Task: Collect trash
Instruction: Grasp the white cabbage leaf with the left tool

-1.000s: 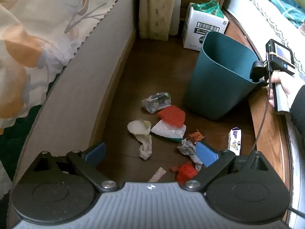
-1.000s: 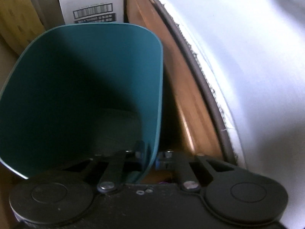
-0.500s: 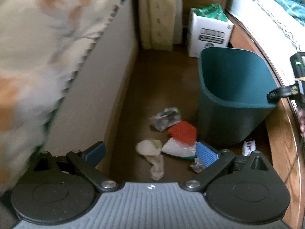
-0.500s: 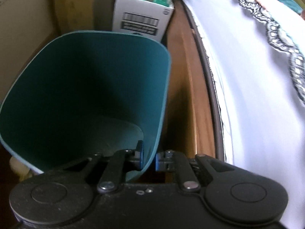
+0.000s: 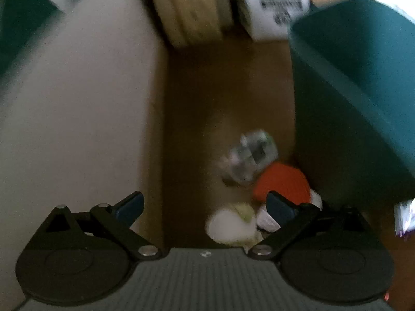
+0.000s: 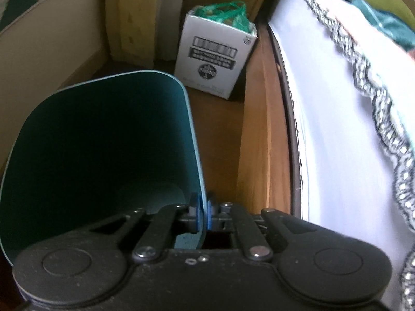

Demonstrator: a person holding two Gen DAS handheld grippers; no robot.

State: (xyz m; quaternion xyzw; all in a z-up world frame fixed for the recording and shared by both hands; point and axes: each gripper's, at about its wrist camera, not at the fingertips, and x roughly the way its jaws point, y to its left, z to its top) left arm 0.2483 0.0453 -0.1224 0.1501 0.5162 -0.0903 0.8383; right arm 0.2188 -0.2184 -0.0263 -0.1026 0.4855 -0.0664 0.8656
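The left claw (image 5: pixel 205 204), spread wide, hangs above a blurred heap of trash (image 5: pixel 259 186) on the wooden floor (image 5: pixel 220 90) — a red piece, a crumpled wrapper, pale scraps — lying between its tips and just ahead. The right claw (image 6: pixel 201 213) pinches the rim of the teal bin (image 6: pixel 103 142) beside the heap. Behind stands a white box (image 6: pixel 215 51) with a barcode — its print unreadable.

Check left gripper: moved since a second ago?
Yes. The left gripper dropped toward the floor trash; the white box slid to the frame's top.
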